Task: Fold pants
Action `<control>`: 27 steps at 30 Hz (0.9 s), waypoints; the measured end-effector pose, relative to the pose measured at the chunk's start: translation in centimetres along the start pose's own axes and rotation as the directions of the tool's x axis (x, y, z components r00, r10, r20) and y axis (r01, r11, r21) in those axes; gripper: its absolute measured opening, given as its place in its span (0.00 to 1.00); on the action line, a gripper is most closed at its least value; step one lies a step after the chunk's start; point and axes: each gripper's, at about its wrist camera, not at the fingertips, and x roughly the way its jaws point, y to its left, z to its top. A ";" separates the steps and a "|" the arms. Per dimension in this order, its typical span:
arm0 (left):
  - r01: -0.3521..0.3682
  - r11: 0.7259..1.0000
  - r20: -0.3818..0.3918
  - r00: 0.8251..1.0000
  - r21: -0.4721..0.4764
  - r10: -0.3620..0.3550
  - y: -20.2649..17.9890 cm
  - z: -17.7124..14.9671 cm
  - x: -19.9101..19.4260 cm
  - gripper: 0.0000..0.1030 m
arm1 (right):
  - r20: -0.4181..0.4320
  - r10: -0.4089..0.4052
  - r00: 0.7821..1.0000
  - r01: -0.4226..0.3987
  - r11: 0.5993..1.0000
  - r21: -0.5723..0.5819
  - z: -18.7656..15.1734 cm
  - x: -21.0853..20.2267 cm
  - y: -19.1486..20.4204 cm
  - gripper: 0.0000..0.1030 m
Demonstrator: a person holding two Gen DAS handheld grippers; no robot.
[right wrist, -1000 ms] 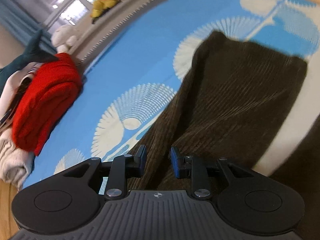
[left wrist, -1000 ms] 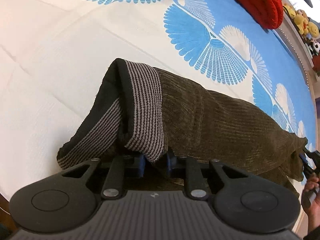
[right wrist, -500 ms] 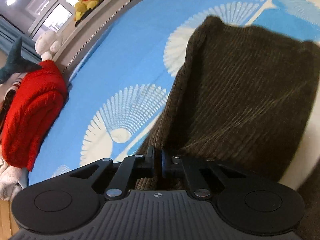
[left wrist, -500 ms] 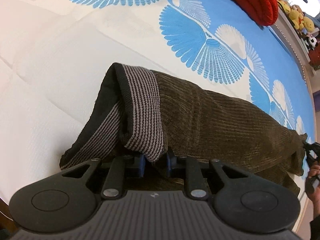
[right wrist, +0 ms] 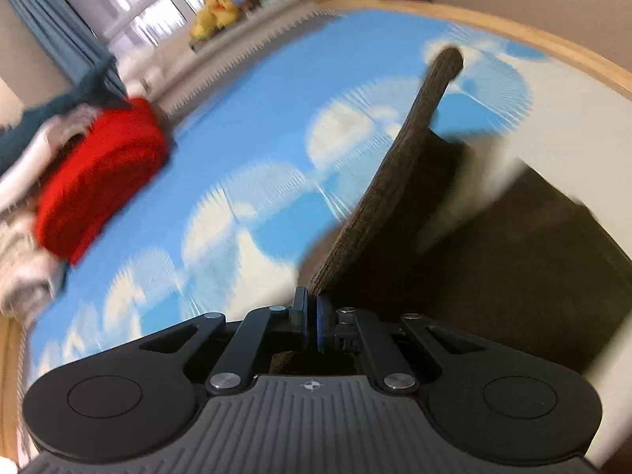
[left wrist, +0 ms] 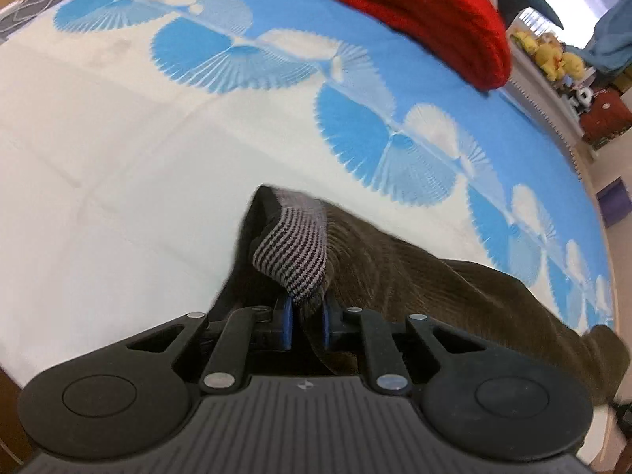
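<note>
Left wrist view: left gripper [left wrist: 307, 322] has just tightened on pants [left wrist: 426, 284] waistband; right gripper [right wrist: 311, 322] pinches the hem, lifted clear to fold over.

Dark brown corduroy pants [left wrist: 454, 288], striped waistband [left wrist: 294, 254]

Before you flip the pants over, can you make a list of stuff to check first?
1. Left gripper pinching the striped waistband: ok; its jaws have just been closing on it.
2. Right gripper pinching the pants at the other end: ok.
3. Pants lifted off the bedsheet: partly; how much, cannot tell.
4. Red sweater out of the way: ok.
5. Fabric flat, no twists: cannot tell, too blurry.
</note>
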 end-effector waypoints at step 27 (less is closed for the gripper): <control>-0.124 0.991 -0.188 0.976 -0.047 0.113 1.2 0.6 4.8 0.47 | -0.028 -0.235 0.972 0.218 0.846 0.486 4.1 4.0 -22.9 0.29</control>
